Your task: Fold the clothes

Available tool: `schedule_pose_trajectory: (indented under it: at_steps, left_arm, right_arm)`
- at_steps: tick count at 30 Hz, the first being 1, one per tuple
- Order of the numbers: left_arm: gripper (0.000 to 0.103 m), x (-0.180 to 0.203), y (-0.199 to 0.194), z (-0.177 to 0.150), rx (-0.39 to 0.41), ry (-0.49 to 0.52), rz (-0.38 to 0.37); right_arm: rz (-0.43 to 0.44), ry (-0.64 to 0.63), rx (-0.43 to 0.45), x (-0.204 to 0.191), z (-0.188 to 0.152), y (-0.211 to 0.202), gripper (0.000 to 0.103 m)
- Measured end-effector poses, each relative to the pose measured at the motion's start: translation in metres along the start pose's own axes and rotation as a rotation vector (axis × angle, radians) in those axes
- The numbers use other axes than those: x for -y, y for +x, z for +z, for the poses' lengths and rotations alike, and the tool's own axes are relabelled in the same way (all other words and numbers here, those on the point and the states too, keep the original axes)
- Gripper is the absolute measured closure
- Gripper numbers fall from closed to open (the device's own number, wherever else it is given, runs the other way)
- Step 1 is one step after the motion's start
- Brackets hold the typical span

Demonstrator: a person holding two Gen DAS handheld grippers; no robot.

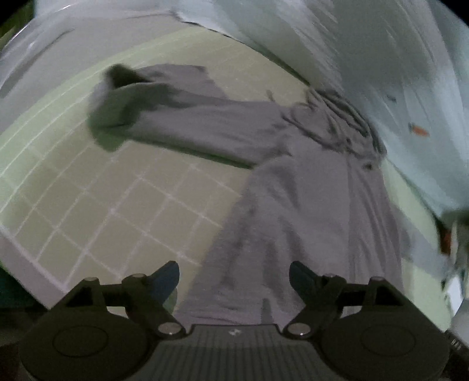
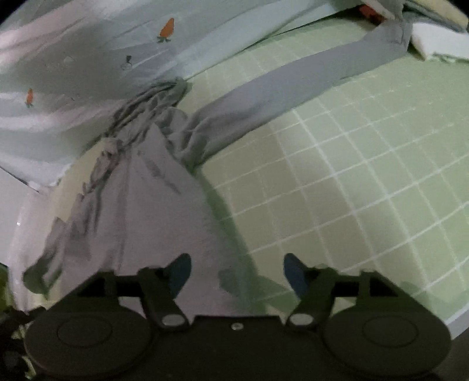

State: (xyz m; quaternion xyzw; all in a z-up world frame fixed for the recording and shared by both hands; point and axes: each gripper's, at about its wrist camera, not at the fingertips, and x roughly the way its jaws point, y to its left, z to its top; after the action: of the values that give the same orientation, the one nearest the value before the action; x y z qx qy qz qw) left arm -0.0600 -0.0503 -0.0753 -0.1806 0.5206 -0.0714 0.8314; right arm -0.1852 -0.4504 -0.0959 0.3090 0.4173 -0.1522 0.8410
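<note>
A grey long-sleeved top [image 1: 307, 205] lies spread on a green mat with a white grid [image 1: 123, 211]. In the left wrist view its body runs up from the bottom centre, and one sleeve [image 1: 187, 117] stretches to the upper left. My left gripper [image 1: 234, 277] stands open just above the garment's near edge, with nothing between its fingers. In the right wrist view the same top [image 2: 146, 199] fills the left side, and its other sleeve [image 2: 293, 76] reaches to the upper right. My right gripper [image 2: 237, 272] is open over the garment's right edge, its jaws apart.
Pale bedding printed with small orange carrots [image 2: 167, 27] lies bunched along the far side of the mat [image 2: 366, 175], touching the top's collar area [image 2: 152, 102]. A white object [image 2: 433, 44] sits at the sleeve's far end.
</note>
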Motion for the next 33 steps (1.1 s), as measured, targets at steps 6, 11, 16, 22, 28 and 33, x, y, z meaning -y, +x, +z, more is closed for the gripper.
schedule_pose_trajectory:
  at_steps: [6, 11, 16, 22, 28, 33]
  left_arm:
    - [0.011, 0.064, 0.024, -0.016, -0.013, 0.148, 0.053]
    - [0.010, 0.105, 0.051, -0.026, -0.053, 0.178, 0.091]
    - [0.008, 0.135, 0.079, -0.026, -0.074, 0.153, 0.164]
    - [0.000, 0.160, 0.106, -0.023, -0.106, 0.148, 0.288]
    - [0.000, 0.168, 0.121, -0.012, -0.134, 0.088, 0.370]
    - [0.000, 0.171, 0.125, -0.009, -0.141, 0.059, 0.399]
  right_arm:
    - [0.033, -0.052, 0.086, 0.021, 0.016, -0.010, 0.000]
    - [0.049, -0.081, 0.099, 0.049, 0.035, -0.012, 0.000]
    - [0.032, -0.052, 0.105, 0.092, 0.061, -0.012, 0.000]
    - [-0.002, -0.030, 0.115, 0.134, 0.111, 0.015, 0.000]
    - [-0.133, 0.000, 0.186, 0.172, 0.188, 0.060, 0.000]
    - [-0.284, 0.058, 0.265, 0.207, 0.253, 0.100, 0.000]
